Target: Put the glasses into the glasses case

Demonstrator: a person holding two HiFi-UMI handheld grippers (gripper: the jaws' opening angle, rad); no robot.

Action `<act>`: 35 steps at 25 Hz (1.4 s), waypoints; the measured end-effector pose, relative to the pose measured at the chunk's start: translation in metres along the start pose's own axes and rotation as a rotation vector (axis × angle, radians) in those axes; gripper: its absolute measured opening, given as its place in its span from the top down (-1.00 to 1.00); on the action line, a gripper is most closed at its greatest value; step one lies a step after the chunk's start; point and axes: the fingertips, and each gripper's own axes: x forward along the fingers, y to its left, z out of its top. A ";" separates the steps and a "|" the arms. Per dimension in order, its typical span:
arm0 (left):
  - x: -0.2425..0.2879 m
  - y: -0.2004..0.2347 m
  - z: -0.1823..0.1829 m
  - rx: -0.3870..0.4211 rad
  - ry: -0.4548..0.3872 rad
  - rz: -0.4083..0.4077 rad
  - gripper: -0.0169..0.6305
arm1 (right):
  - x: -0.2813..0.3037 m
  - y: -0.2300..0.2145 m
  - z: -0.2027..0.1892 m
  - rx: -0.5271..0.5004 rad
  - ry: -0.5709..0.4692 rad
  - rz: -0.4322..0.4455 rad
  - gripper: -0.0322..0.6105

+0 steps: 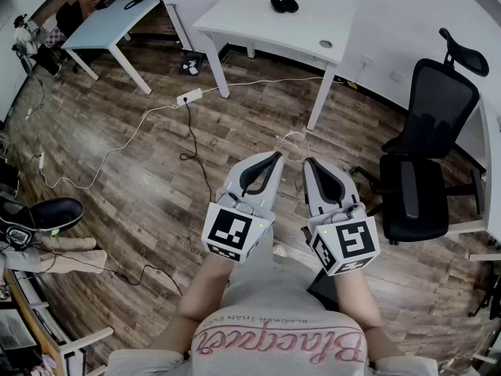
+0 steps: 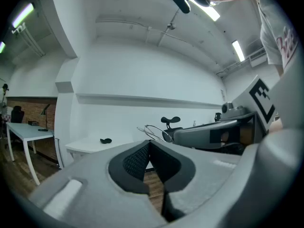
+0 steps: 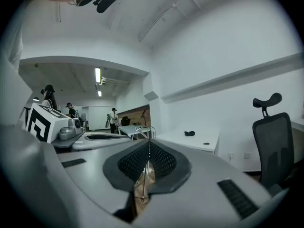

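From the head view, both grippers are held out over the wood floor [image 1: 133, 178]. The glasses [image 1: 293, 141] stick out from the tip of the right gripper [image 1: 307, 161], close beside the left gripper [image 1: 278, 155]. A black case [image 1: 284, 5] lies well away on the white worktop [image 1: 250, 22].

In the left gripper view, the jaws are pressed together with nothing between them.

In the right gripper view, the jaws are clamped on a thin wire arm of the glasses, with the frame just past the tips.
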 end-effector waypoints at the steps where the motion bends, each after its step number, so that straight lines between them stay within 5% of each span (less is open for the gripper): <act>1: 0.002 0.002 0.002 -0.003 -0.003 0.002 0.93 | 0.001 -0.001 0.001 -0.012 -0.004 0.000 0.86; 9: 0.015 0.019 0.001 -0.004 -0.009 0.015 0.93 | 0.022 -0.007 0.004 -0.060 -0.007 0.005 0.86; 35: 0.159 0.183 0.021 -0.047 -0.049 -0.011 0.93 | 0.211 -0.081 0.042 -0.054 0.009 -0.023 0.86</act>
